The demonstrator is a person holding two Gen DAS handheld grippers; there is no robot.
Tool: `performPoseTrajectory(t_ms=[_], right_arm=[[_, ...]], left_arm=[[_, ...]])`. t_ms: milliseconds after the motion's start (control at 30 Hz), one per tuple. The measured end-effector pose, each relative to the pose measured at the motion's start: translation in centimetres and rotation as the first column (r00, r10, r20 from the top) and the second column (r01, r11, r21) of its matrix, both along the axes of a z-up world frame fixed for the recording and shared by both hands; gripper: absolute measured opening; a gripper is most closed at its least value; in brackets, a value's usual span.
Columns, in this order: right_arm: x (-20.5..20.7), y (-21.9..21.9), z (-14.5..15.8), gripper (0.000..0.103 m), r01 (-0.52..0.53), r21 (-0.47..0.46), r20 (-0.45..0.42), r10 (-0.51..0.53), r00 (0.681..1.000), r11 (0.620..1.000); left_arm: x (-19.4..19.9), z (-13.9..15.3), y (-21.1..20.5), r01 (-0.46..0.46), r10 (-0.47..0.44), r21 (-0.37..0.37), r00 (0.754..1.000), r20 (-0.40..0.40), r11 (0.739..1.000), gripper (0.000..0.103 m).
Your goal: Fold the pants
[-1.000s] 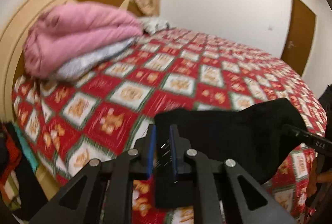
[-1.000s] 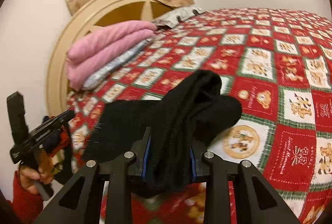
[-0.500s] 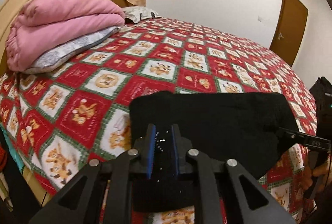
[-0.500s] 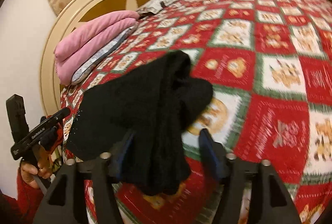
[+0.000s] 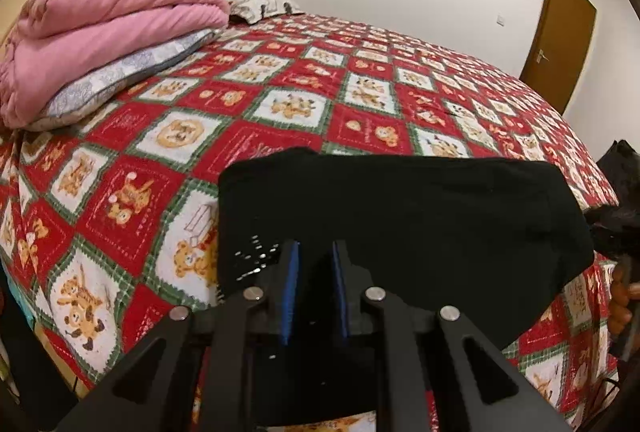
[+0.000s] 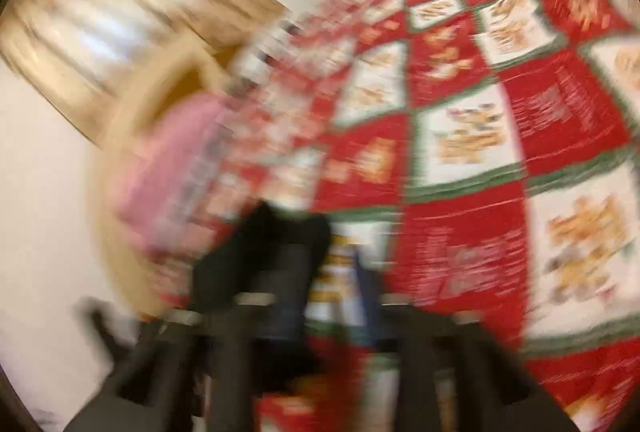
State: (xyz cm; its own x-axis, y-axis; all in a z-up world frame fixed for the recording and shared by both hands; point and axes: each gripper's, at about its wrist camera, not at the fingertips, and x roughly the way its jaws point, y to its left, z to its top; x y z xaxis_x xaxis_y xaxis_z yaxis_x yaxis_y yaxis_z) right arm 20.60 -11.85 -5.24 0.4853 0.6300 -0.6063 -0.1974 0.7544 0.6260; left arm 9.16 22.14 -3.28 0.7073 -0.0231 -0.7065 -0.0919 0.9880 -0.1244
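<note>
Black pants (image 5: 400, 224) lie folded flat near the edge of the teddy-bear bedspread (image 5: 280, 103), the left gripper (image 5: 314, 296) pinching their near hem to steady them; the right gripper's (image 6: 340, 296) jaws, just closing, hold nothing.

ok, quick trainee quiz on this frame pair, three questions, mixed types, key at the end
1. Multiple choice: what lies on the pillow by the headboard? A) a folded pink blanket B) a stack of books C) a laptop
2. True or false: the left gripper is open and empty above the quilt.
3. Fill in: the brown door in the far wall is ____ (open/closed).

Key
1. A
2. False. It is shut on the near edge of the black pants, which lie spread on the quilt.
3. closed
</note>
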Motion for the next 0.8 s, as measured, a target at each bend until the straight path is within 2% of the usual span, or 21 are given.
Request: performPoseTrajectory(t_ms=[33, 67, 133, 233, 300, 433, 533, 700, 800], right_arm=[[0.2, 1.0, -0.5, 0.01, -0.004, -0.105, -0.005, 0.003, 1.0, 0.994], [0.2, 2.2, -1.1, 0.01, -0.028, -0.167, -0.003, 0.028, 1.0, 0.986], [-0.3, 3.9, -0.9, 0.01, -0.052, -0.192, 0.043, 0.062, 0.997, 0.98], [-0.2, 5.5, -0.3, 0.01, -0.135, -0.013, 0.029, 0.136, 0.99, 0.991], [-0.4, 6.5, 0.8, 0.01, -0.156, -0.001, 0.065, 0.156, 0.986, 0.988], [-1.2, 7.6, 3.4, 0.01, -0.221, 0.101, 0.156, 0.204, 0.967, 0.97], [-1.4, 7.8, 4.8, 0.01, -0.223, 0.055, 0.233, 0.204, 0.951, 0.973], [-0.8, 3.5, 5.8, 0.01, -0.121, 0.1, 0.255, 0.092, 0.963, 0.988], [-1.2, 2.5, 6.0, 0.01, -0.09, 0.018, 0.26, 0.083, 0.962, 0.996]], left_arm=[[0.1, -0.1, -0.5, 0.019, -0.019, 0.016, 1.0, -0.003, 1.0, 0.019], [0.4, -0.4, -1.1, 0.035, -0.034, 0.037, 0.999, -0.01, 0.999, 0.019], [0.8, -1.2, -1.9, 0.036, -0.034, 0.082, 0.999, -0.027, 0.996, 0.019], [1.0, -1.5, -1.8, 0.018, -0.016, 0.073, 1.0, -0.025, 0.997, 0.02], [1.0, -1.5, -1.5, 0.019, -0.018, 0.061, 0.999, -0.029, 0.998, 0.02], [1.1, -1.5, -1.4, 0.023, -0.021, 0.054, 0.999, -0.035, 0.998, 0.02], [1.2, -1.6, -1.7, 0.021, -0.018, 0.075, 0.999, -0.035, 0.997, 0.021], [1.2, -1.7, -1.8, 0.016, -0.014, 0.085, 0.999, -0.03, 0.996, 0.021], [1.3, -1.7, -1.8, 0.011, -0.008, 0.079, 0.999, -0.031, 0.997, 0.022]])
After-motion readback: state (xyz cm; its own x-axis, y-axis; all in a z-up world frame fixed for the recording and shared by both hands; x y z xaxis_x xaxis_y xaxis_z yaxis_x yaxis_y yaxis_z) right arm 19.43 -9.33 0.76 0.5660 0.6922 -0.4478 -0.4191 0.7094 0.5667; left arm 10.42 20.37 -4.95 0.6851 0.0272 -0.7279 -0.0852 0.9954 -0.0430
